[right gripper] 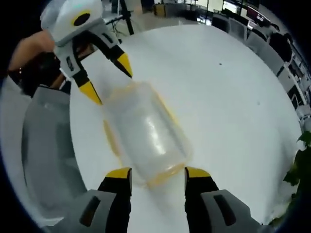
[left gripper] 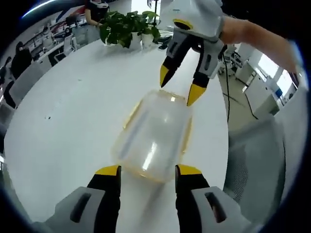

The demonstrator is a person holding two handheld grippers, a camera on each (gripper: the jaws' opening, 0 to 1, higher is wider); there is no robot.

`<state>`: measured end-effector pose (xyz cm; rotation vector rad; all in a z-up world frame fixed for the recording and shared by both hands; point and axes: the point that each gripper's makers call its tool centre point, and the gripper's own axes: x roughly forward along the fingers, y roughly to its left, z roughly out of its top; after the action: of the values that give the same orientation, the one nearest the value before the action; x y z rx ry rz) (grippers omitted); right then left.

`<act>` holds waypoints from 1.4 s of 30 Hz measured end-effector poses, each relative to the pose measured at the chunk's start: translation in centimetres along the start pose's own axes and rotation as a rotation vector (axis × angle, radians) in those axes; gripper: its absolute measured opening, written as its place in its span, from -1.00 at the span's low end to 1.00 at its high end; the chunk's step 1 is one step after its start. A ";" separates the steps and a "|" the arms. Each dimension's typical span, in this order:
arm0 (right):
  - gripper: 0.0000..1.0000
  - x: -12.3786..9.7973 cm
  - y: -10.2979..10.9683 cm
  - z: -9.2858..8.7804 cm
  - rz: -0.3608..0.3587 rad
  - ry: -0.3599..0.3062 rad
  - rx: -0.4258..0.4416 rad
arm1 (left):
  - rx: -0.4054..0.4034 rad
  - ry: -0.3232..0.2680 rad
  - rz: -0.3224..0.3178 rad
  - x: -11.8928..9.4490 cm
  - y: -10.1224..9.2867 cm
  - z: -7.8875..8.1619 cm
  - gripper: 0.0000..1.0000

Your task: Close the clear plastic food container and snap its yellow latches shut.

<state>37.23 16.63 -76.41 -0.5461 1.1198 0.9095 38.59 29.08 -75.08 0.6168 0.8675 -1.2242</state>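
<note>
A clear plastic food container [left gripper: 154, 137] with yellow rim and latches lies on the white table [left gripper: 73, 111], lid on top. My left gripper [left gripper: 147, 171] is open, its yellow-tipped jaws just short of the container's near end. Opposite it, the right gripper [left gripper: 179, 89] is open above the far end. In the right gripper view the same container [right gripper: 146, 133] lies ahead of my open right gripper [right gripper: 158, 174], with the left gripper [right gripper: 111, 79] open at the other end. A yellow latch [right gripper: 111, 137] sticks out along the container's left side.
Potted green plants [left gripper: 127, 26] stand at the table's far end, with office chairs [left gripper: 22, 80] and people beyond. A grey chair [left gripper: 257, 160] sits close to the table edge on the right. A person's arm [left gripper: 257, 36] holds the right gripper.
</note>
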 end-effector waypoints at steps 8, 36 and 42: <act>-0.18 0.2 0.4 0.3 0.014 0.017 -0.099 | 0.114 0.028 -0.029 0.6 -0.4 0.7 -0.18; -0.24 1.5 2.3 4.2 0.069 -0.019 -0.299 | 0.321 -0.008 -0.078 2.3 -1.8 3.5 -0.31; -0.24 1.8 2.6 5.0 0.077 -0.051 -0.308 | 0.328 -0.022 -0.088 2.9 -2.4 4.5 -0.31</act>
<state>37.89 22.52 -76.11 -0.7304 0.9650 1.1662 37.64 23.32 -74.99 0.8325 0.6853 -1.4649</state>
